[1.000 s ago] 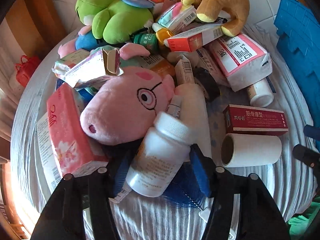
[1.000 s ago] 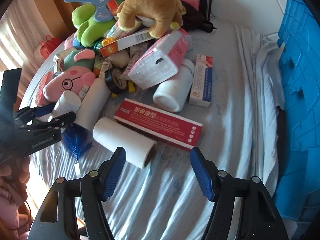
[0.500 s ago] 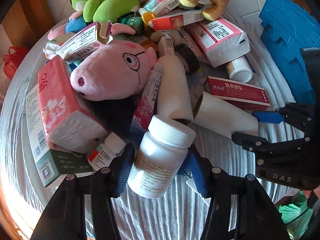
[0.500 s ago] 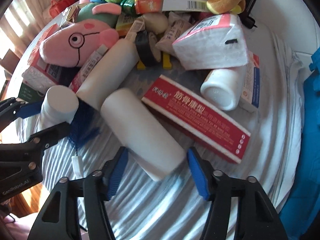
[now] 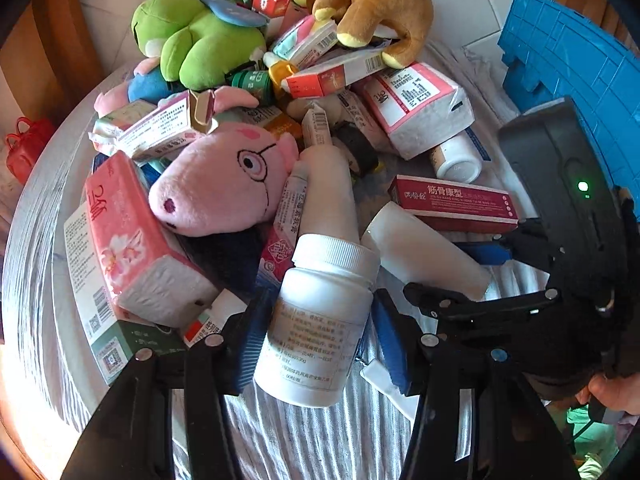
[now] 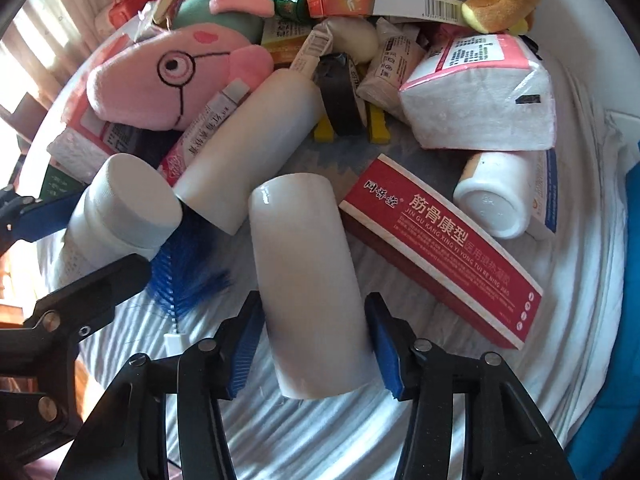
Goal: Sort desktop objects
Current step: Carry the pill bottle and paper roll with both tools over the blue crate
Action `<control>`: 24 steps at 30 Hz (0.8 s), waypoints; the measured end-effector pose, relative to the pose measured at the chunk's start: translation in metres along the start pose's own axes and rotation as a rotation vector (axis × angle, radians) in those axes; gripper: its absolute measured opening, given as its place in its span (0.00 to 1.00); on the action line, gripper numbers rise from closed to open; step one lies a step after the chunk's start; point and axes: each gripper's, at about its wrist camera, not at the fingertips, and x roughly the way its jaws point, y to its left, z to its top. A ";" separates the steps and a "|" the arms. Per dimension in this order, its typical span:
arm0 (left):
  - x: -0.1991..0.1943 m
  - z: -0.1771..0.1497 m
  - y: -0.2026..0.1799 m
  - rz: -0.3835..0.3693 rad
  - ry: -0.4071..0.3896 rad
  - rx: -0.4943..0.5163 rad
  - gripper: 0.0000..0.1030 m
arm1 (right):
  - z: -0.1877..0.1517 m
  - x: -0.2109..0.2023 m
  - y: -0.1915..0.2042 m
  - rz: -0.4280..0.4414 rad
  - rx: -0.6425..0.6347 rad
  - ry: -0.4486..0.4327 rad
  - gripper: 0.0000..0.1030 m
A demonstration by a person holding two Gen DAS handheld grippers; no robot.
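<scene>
A heap of toys, boxes and bottles lies on a round table with a striped cloth (image 5: pixel 320 440). My left gripper (image 5: pixel 318 332) is shut on a white pill bottle (image 5: pixel 328 264) with a screw cap, held just above the cloth at the near edge of the heap. The same bottle (image 6: pixel 120 216) shows at the left of the right wrist view. My right gripper (image 6: pixel 314 320) points down over a white paper roll (image 6: pixel 304 248) lying on the cloth. Its jaws are closing, and the blue pads touch the roll on both sides. That roll (image 5: pixel 420 248) lies just right of the bottle.
A second white roll (image 6: pixel 248 152), a red box (image 6: pixel 440 248), a pink pig plush (image 5: pixel 224 184), tissue packs (image 5: pixel 132 240) and another white bottle (image 6: pixel 492 196) crowd the grippers. A blue brush (image 6: pixel 188 272) lies between them. A blue crate (image 5: pixel 572 80) stands right.
My right gripper came down over the white roll and drew its jaws in around it. My left gripper carried the pill bottle back from the pig plush toward the near edge.
</scene>
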 end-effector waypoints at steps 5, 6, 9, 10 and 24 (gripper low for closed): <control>-0.028 0.015 0.007 -0.036 -0.079 0.022 0.49 | -0.007 -0.050 -0.002 -0.006 0.040 -0.098 0.45; -0.033 0.020 0.008 -0.040 -0.094 0.031 0.49 | -0.008 -0.060 -0.003 -0.018 0.050 -0.120 0.45; -0.047 0.028 0.008 -0.058 -0.140 0.056 0.49 | -0.005 -0.085 0.001 -0.056 0.091 -0.180 0.45; -0.053 0.032 0.006 -0.062 -0.161 0.065 0.49 | -0.005 -0.094 0.005 -0.065 0.104 -0.204 0.45; -0.151 0.091 -0.077 -0.228 -0.412 0.250 0.49 | -0.029 -0.263 -0.036 -0.308 0.278 -0.554 0.45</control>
